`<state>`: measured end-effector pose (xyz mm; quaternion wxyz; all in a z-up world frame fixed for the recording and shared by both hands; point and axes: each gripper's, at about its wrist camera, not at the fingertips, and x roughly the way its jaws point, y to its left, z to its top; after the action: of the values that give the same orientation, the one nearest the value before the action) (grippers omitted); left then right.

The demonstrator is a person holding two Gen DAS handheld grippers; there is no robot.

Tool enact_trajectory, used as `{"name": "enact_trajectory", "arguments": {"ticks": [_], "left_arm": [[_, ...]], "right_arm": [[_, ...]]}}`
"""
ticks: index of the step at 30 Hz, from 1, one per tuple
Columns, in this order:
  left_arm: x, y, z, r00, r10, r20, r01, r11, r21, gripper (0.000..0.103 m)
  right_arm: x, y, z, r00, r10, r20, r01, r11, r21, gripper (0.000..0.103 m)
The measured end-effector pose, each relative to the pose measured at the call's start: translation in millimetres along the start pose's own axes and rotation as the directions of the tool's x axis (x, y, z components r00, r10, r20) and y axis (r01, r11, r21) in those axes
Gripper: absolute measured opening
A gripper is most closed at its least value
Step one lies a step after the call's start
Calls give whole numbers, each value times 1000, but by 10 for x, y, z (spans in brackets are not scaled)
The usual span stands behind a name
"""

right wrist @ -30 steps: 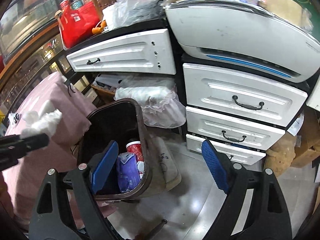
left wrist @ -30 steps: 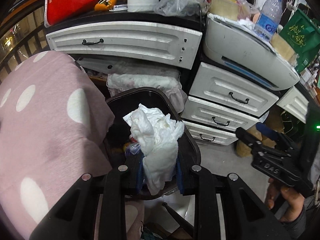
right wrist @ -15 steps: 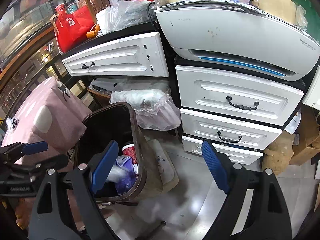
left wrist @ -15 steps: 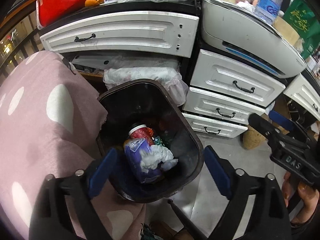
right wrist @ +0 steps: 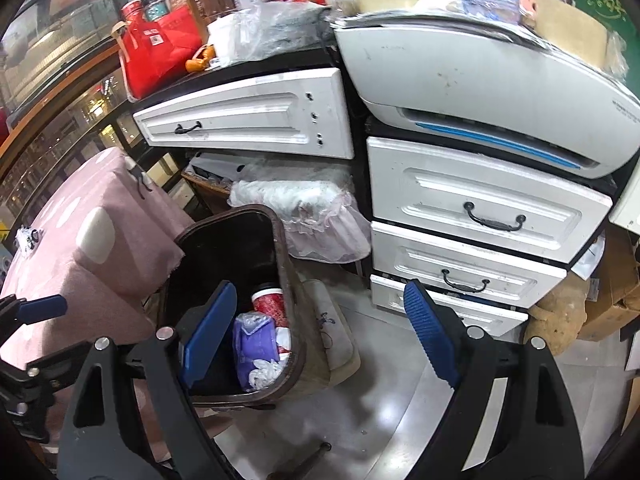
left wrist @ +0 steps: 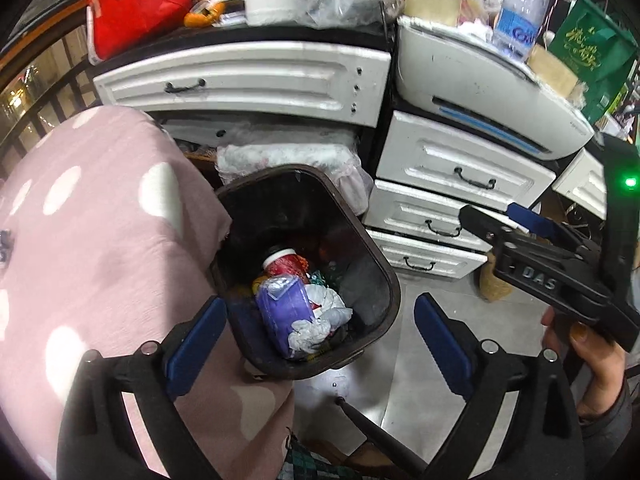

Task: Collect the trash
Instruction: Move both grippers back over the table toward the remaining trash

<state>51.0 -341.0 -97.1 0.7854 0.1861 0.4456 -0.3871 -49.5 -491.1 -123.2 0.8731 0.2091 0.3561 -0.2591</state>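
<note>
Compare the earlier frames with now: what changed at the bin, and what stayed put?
The left claw has just been opening and let go of the crumpled white tissue, which dropped into the brown bin beside the purple packet; nothing is between its pads now. The right claw stayed open and empty; bin and drawers unmoved.

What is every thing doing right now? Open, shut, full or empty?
Trash bin: open, partly filled.
White tissue: crumpled, in bin.
Left gripper: just opened, holds nothing.
Right gripper: open, empty.
Drawers: shut.
Water bottle: upright.
</note>
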Motion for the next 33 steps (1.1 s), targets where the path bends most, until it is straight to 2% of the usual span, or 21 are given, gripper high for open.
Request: {"name": "enact_trajectory", "arguments": {"ticks": [8, 14, 20, 26, 30, 33], "left_arm": [[-513, 278, -94, 995, 13, 103, -7, 998, -61, 95], [-872, 612, -181, 983, 72, 171, -51, 991, -125, 96], [-1159, 1045, -280, 967, 151, 204, -111, 974, -195, 96], [-1397, 1533, -382, 945, 251, 211, -191, 944, -270, 97], [-1523, 1864, -490, 928, 312, 204, -234, 914, -330, 97], [-1578, 2143, -581, 913, 366, 178, -280, 882, -379, 97]], "right_arm": [[-84, 455, 99, 998, 68, 10, -67, 994, -88, 85], [-184, 885, 186, 990, 142, 22, -136, 976, -170, 86], [-255, 1409, 220, 975, 223, 17, -210, 939, -273, 88], [-263, 1933, 206, 950, 312, -24, -300, 887, -351, 88], [-283, 2258, 159, 932, 357, -54, -348, 847, -403, 88], [-282, 2479, 122, 919, 385, -82, -380, 815, -437, 88]]}}
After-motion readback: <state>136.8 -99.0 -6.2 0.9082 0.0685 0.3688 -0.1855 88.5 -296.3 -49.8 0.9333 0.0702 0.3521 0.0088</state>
